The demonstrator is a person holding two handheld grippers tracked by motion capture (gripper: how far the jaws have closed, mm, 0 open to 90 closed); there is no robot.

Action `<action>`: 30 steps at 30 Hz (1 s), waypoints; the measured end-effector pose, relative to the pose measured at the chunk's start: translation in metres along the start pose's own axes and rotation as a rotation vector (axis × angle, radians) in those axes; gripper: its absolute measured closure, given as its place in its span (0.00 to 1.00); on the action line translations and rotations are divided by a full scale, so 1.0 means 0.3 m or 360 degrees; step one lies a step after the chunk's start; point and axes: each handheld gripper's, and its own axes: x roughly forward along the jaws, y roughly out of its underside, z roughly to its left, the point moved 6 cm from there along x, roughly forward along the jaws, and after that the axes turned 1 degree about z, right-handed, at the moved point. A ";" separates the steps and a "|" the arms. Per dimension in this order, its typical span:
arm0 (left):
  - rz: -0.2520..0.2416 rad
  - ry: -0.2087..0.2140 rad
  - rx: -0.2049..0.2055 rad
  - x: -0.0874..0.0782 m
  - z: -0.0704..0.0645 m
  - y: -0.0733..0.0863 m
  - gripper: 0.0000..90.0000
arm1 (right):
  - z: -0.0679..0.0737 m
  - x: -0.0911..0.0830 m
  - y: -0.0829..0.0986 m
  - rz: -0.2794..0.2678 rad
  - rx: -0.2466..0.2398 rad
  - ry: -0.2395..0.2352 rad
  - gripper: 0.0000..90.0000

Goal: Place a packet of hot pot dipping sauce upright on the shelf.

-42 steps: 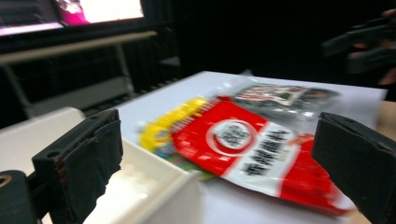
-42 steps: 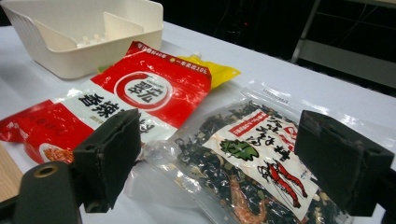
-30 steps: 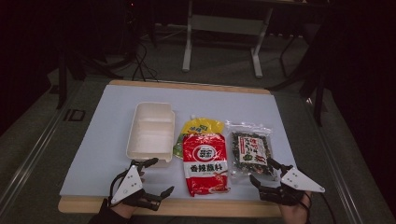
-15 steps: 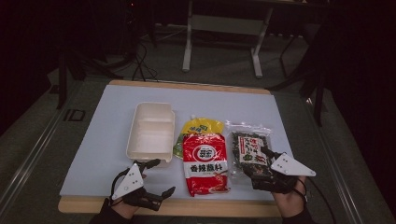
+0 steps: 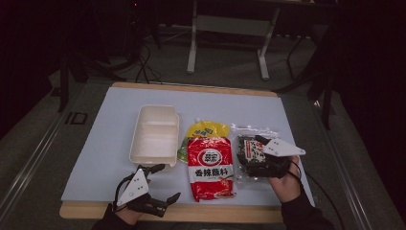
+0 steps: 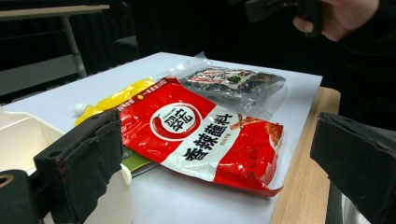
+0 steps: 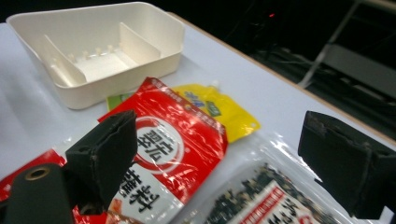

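Presently, the pale blue rectangular tabletop (image 5: pixel 110 143) carries four items grouped at its near centre, within reach of both hands. Largest of them is the cream plastic tray with inner dividers (image 5: pixel 154 134), lying open-side up at the left of the group; judged from this layout, its empty compartments are the likely destination for the packets. Just right of it lies the red foil sachet with white lettering (image 5: pixel 209 167), flat and face up, its far end overlapping the yellow spouted pouch (image 5: pixel 207 129), which in turn partly covers a green item too hidden to identify. This stacking means the red sachet has to come off before the yellow pouch can be lifted cleanly.

Further right lies the clear plastic bag of dark dried contents (image 5: pixel 251 153), flat on the table and separate from the red sachet. The right gripper (image 5: pixel 261 155) hovers directly over this bag, jaws spread wide and nothing between them; the right gripper view places the bag (image 7: pixel 271 198) just beneath and between the two pads. That placement suggests the bag is the item in hand, with the jaws positioned to straddle it before closing.

The left gripper (image 5: pixel 155 184) rests at the near left edge, close to the tray's near end, its jaws likewise spread apart and empty. It appears parked clear of the working area.
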 end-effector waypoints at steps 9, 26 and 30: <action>0.0024 0.0007 0.0005 0.005 -0.001 0.007 0.05 | -0.027 0.131 0.002 0.0139 0.0120 -0.0117 0.11; 0.0041 0.0019 0.0011 0.010 -0.004 0.014 0.04 | -0.092 0.313 0.042 0.0396 0.0193 -0.0121 0.38; 0.0050 0.0022 0.0019 0.010 -0.005 0.015 0.05 | -0.103 0.341 0.056 0.0466 0.0243 -0.0128 0.42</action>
